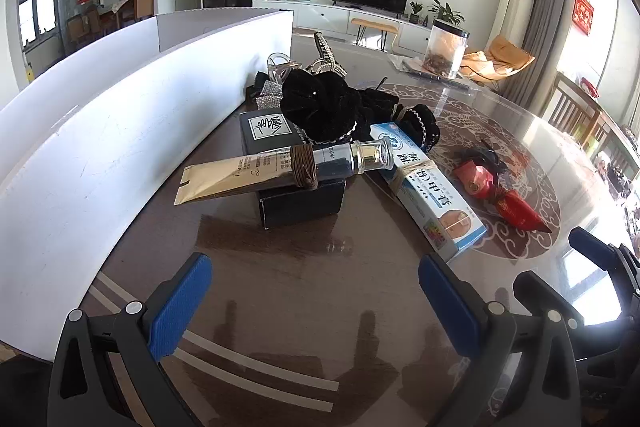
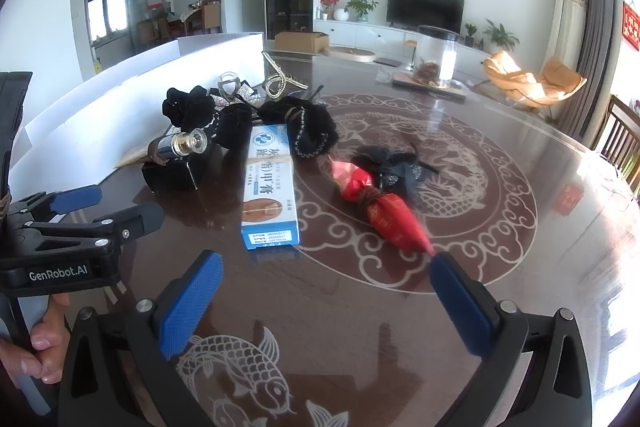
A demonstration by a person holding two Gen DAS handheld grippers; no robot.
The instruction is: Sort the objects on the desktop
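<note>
Clear jar [image 1: 446, 49] at far side of table [image 1: 304, 291] holds brownish bits at its bottom; white box [image 1: 120, 131] along the left, inside hidden. Clutter mid-table: gold tube [image 1: 280, 169] across a black box [image 1: 296, 183], black scrunchies [image 1: 320, 111], blue-white carton [image 1: 428, 187], red wrapper [image 1: 504, 195]. Only right wrist view shows a hand [image 2: 38, 343] gripping the left tool [image 2: 108, 205]. Left tool, right tool [image 2: 324, 303] both wide open, holding nothing

Two boxes [image 1: 298, 179] [image 1: 428, 187], one tube [image 1: 280, 169], one red wrapper [image 1: 504, 197].
</note>
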